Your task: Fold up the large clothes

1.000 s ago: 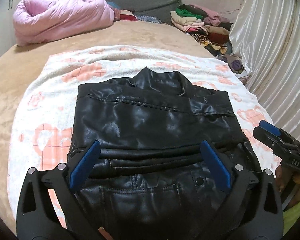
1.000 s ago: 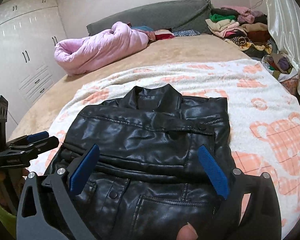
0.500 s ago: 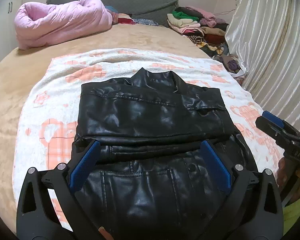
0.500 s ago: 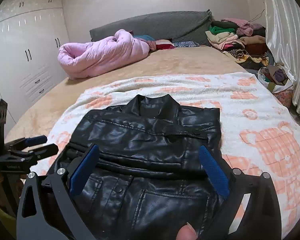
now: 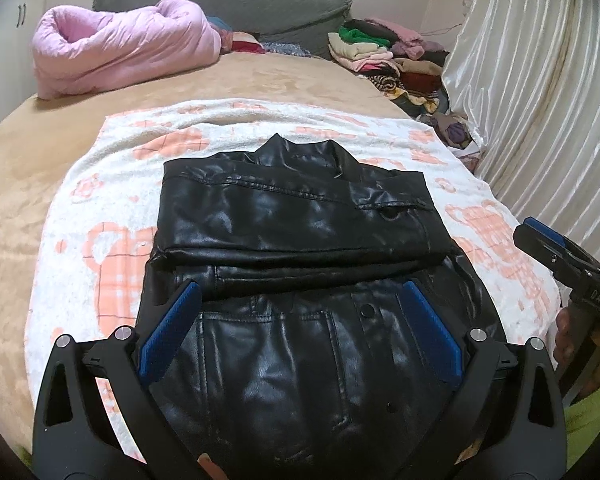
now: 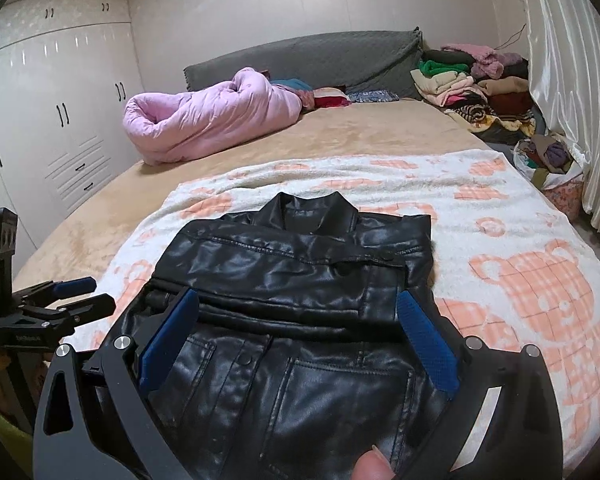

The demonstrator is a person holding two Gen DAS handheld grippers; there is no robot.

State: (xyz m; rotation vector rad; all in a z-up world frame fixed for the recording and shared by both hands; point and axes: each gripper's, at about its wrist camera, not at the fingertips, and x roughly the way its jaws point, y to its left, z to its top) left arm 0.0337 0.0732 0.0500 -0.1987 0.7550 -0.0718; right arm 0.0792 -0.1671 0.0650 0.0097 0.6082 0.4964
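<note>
1. Jacket (image 5: 300, 232) of glossy black leather is lying folded on the bear-print blanket (image 5: 112, 248), collar away from both cameras, sleeves crossing its chest.
2. Wardrobe (image 6: 52, 120) is showing only in the right wrist view.
3. Left gripper (image 5: 300, 320) and right gripper (image 6: 296, 324) are hovering with fingers spread apart, holding nothing, having risen farther back than a second ago.

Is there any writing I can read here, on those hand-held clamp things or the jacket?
"DAS": on the right gripper, seen from the left wrist view.
A printed line on the left gripper, right wrist view: too small to read.
Black leather jacket: no text visible.
</note>
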